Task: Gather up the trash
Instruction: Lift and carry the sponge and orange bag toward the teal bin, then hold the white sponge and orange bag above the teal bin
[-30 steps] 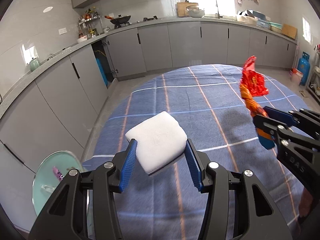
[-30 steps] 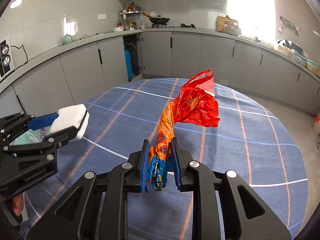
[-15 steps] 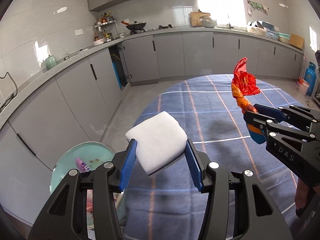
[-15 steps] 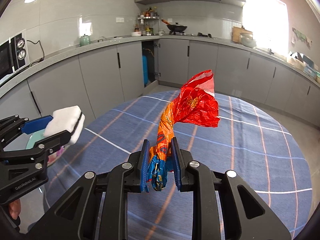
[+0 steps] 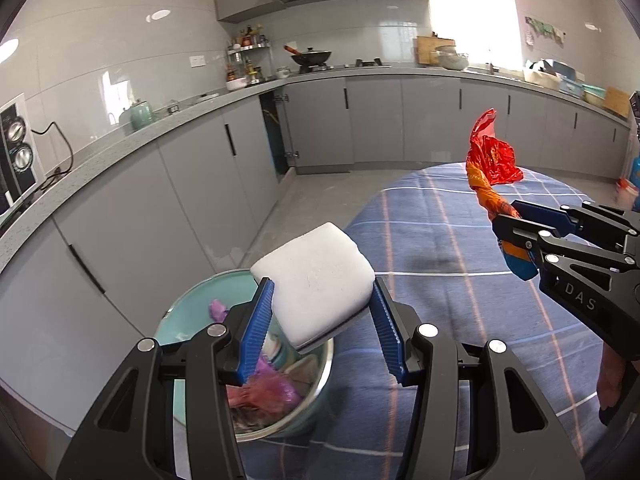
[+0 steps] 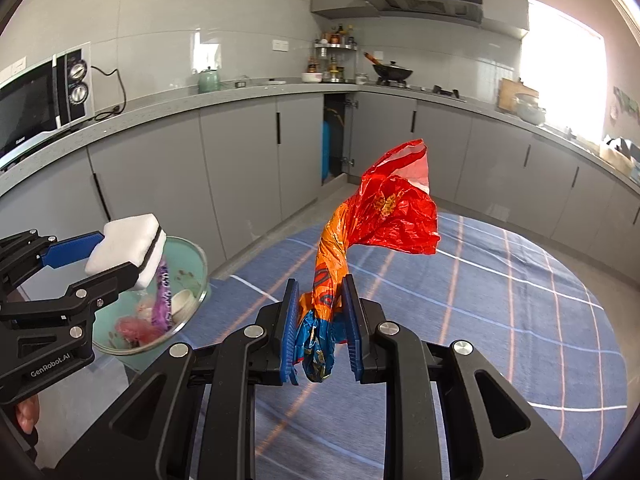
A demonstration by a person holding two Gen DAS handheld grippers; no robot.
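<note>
Left hand-held gripper (image 5: 324,330) clamped white sponge (image 5: 316,280); right hand-held gripper (image 6: 322,330) pinched twisted wrapper (image 6: 360,240). Risk: either item could have missed the bin (image 6: 200,276) if released early.

Grey cabinets (image 5: 372,120) line the sunlit tiled kitchen.

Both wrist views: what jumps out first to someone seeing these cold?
The crumpled red-orange wrapper stands up from the right claw, which is shut on its twisted stem above the blue plaid tablecloth. Next, the white sponge clamped in the left claw, over a teal trash bin that already holds litter beside the table.
</note>
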